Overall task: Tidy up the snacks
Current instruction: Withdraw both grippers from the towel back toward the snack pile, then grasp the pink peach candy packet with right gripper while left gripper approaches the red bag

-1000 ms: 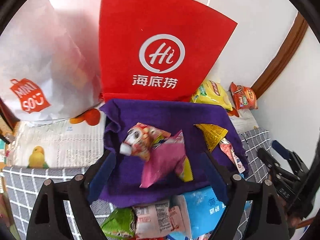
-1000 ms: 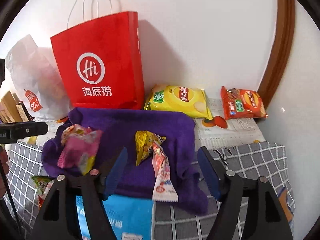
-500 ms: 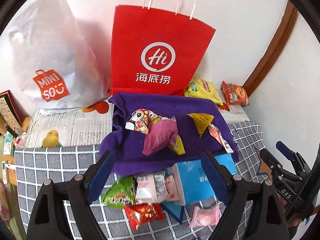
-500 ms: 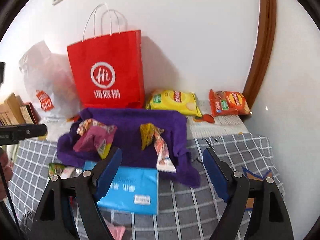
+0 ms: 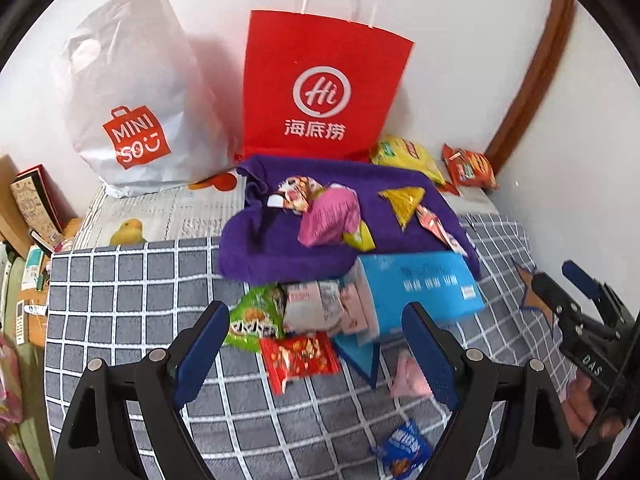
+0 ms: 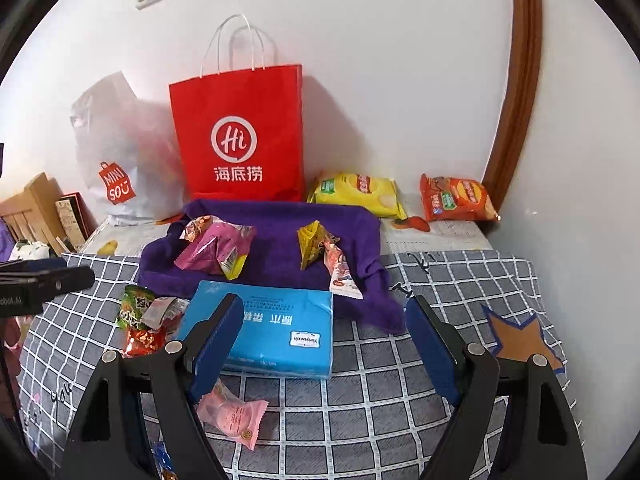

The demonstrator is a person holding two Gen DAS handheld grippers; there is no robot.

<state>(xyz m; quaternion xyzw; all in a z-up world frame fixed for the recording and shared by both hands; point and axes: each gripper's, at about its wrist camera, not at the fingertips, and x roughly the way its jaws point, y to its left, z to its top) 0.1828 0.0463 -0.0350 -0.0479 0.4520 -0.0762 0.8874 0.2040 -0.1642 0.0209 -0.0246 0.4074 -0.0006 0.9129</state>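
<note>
Presently, both grippers hang above a table under a grey checked cloth (image 6: 400,408), each with jaws spread apart and nothing between them. On the left gripper (image 5: 316,350) the blue pads frame the near snacks without touching any. The right gripper's (image 6: 326,344) jaws have just been opening, and they too hold nothing.

Snacks lie in 3 groups. On a purple towel (image 6: 276,256) at the table's centre sit a pink packet (image 6: 216,250) at 9 o'clock and a yellow packet (image 6: 314,240) with a slim white-and-red packet (image 6: 340,270) touching it at 3 o'clock. At the towel's 6 o'clock edge lies a blue tissue pack (image 6: 276,328); just beside it at 9 o'clock are a green packet (image 5: 252,316), a white packet (image 5: 310,306) and a red packet (image 5: 298,356), overlapping. A pale pink packet (image 6: 232,414) rests alone near the right gripper's left pad, and a small blue packet (image 5: 404,450) lies nearer still.

At 12 o'clock, against the wall, stand a red paper bag (image 5: 320,88) and a white plastic bag (image 5: 132,92). At 1 o'clock from the towel lie a yellow crisp bag (image 6: 358,192) and an orange crisp bag (image 6: 456,198), apart from each other.
</note>
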